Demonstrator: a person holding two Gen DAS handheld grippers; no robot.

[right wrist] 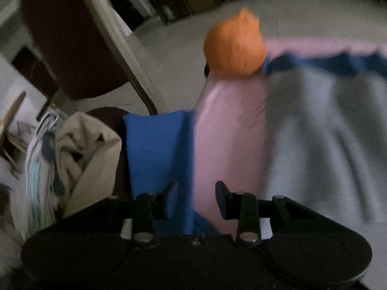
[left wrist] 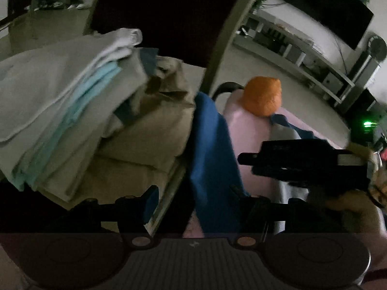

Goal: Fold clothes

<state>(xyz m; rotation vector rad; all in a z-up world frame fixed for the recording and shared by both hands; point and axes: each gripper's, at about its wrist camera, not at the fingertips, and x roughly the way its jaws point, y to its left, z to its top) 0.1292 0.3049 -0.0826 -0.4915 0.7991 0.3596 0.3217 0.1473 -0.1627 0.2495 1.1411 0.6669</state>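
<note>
Left gripper (left wrist: 193, 203): fingers apart, a hanging blue cloth (left wrist: 212, 149) between them, with contact impossible to judge; a stack of folded clothes (left wrist: 72, 111) lies at 10 o'clock on a chair (left wrist: 217, 48), an orange ball (left wrist: 262, 95) sits at 1 o'clock on the pink worktop (left wrist: 246, 130). Right gripper (right wrist: 194, 201): fingers narrowly apart over the blue cloth's edge and the pink surface, gripping nothing; a grey garment (right wrist: 326, 133) is spread at 2 o'clock, the ball at 12.
</note>
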